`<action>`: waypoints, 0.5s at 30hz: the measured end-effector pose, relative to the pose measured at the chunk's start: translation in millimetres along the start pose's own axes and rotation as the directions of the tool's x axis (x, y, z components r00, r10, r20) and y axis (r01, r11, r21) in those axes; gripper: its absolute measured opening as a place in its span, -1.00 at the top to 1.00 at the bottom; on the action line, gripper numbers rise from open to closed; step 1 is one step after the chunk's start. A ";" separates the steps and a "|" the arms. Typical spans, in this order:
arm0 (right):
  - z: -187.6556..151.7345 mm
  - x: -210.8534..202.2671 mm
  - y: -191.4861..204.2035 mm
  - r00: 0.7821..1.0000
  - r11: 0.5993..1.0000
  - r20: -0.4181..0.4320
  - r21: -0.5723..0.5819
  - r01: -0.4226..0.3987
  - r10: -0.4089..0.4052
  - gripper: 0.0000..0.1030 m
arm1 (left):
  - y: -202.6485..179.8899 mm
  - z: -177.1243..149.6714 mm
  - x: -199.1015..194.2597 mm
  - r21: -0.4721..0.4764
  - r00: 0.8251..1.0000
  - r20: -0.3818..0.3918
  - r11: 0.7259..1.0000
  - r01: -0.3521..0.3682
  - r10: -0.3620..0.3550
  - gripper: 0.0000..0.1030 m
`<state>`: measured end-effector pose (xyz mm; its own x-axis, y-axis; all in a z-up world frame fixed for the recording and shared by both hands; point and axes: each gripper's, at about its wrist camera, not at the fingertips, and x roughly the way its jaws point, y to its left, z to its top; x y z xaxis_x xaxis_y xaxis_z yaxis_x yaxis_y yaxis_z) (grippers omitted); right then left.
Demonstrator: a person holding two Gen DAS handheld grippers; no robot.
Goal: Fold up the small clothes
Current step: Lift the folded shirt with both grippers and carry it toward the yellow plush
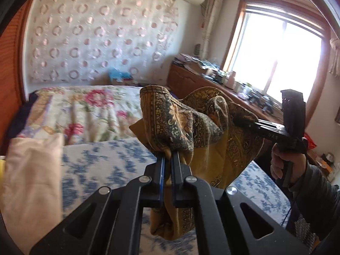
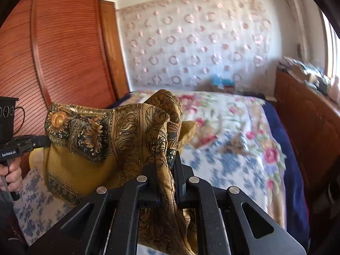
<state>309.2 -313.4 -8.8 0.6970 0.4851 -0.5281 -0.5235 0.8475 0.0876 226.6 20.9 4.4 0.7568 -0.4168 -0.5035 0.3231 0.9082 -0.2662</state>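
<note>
1. My left gripper (image 1: 169,159) has its jaws pressed together on a bunched corner of the mustard paisley scarf (image 1: 212,131); cloth spills above and below the fingers.
2. My right gripper (image 2: 167,165) is likewise clamped on another bunch of the same scarf (image 2: 127,131), with fabric draped over and hanging beneath the fingers.
3. The scarf hangs in the air between the two tools, above the blue-and-white bedspread (image 1: 102,165), not lying flat on it. It sags and is crumpled, not stretched taut.
4. The relation that matters: from the left wrist view, the right gripper (image 1: 240,123) sits at about 2 o'clock, reaching in from the right, held by a hand (image 1: 286,165). From the right wrist view, the left gripper (image 2: 43,141) sits at about 9 o'clock.
5. So the scarf's long axis runs roughly side to side between my hands, each pinch point at one end. Neither hand is clearly nearer the bulk of the cloth.
6. I judge the next move calls for drawing the hands apart to tension the top edge, then lowering it onto the bedspread.
7. Risk: the bunched grips may hold several layers, so the scarf could open unevenly.
</note>
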 end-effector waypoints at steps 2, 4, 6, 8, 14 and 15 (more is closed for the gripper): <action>8.4 7.9 12.9 1.000 0.999 0.004 -0.021 -0.024 0.024 0.89 | 7.8 -0.4 -9.6 -0.005 1.000 0.011 1.000 -0.027 0.027 0.98; 17.6 18.3 28.2 0.998 0.998 0.007 -0.038 -0.056 0.056 0.89 | 19.4 -3.1 -21.9 -0.019 0.998 0.024 0.998 -0.056 0.056 0.98; 24.3 28.5 39.9 0.997 0.995 0.007 -0.057 -0.078 0.079 0.89 | 30.5 -5.8 -32.0 -0.034 0.996 0.037 0.996 -0.084 0.085 0.98; 30.4 38.3 54.9 0.995 0.991 0.006 -0.081 -0.103 0.104 0.89 | 42.1 -10.4 -42.1 -0.049 0.993 0.045 0.993 -0.104 0.107 0.98; 52.7 63.3 100.2 0.987 0.976 -0.004 -0.146 -0.160 0.162 0.89 | 78.1 -23.5 -70.8 -0.104 0.983 0.065 0.981 -0.166 0.174 0.98; 57.3 68.9 110.2 0.985 0.972 -0.007 -0.162 -0.170 0.171 0.89 | 85.1 -25.5 -75.2 -0.114 0.981 0.066 0.978 -0.172 0.180 0.98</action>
<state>327.6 -174.2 12.9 0.5932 0.6216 -0.5115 -0.7072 0.7060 0.0379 182.6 128.6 -1.4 0.8387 -0.2426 -0.4876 0.1212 0.9560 -0.2673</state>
